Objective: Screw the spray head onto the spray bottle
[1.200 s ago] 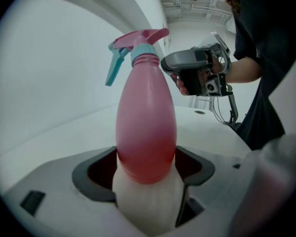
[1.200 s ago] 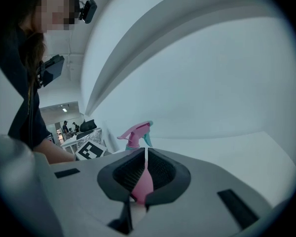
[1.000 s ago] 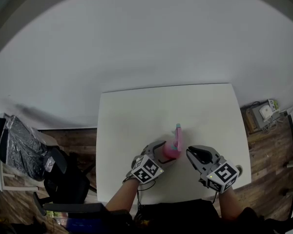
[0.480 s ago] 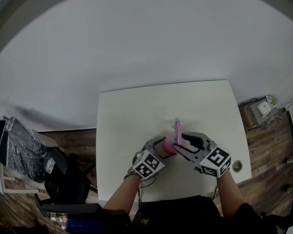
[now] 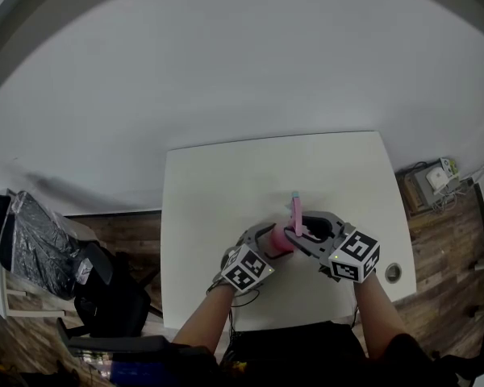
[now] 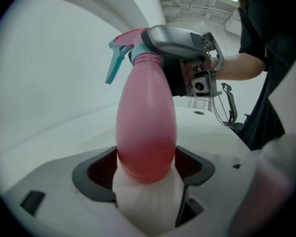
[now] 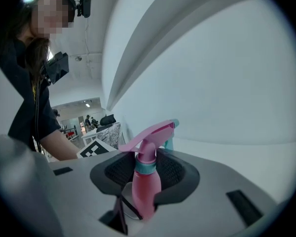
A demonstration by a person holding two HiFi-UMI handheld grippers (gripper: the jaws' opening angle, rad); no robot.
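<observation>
- The white square desk [image 5: 226, 184] carries nothing loose; all the work sits about midway along its near edge, a little in from it, where both of the person's arms reach easily.
- The left hand-held gripper [image 5: 266, 240] is clenched on the lower body of the bottle. In the left gripper view its ribbed dark pads [image 6: 101, 172] press on both flanks. This looks like the anchoring grip, there so the bottle cannot turn with the cap.
- The right hand-held gripper [image 5: 302, 234] comes in from the right-hand side at the bottle's top. Its jaws are closing, with the neck of the spray head between them. The pads [image 7: 119, 169] stand close on either side, but firm contact is not evident yet.
- The pink, pear-shaped plastic spray bottle [image 6: 147, 132] points away from the left gripper's jaws. Whether its base touches the desk cannot be told.
- The pink plastic spray head [image 7: 150, 137] sits on the bottle's neck with its nozzle pointing toward the far edge. It looks seated and straight, though how far it is threaded does not show.
- The teal screw collar [image 7: 145, 168] lies level with the right gripper's pads, the sensible place to grip for twisting.
- The teal trigger [image 6: 114, 65] hangs clear of both grippers, so a turn should not snag it.
</observation>
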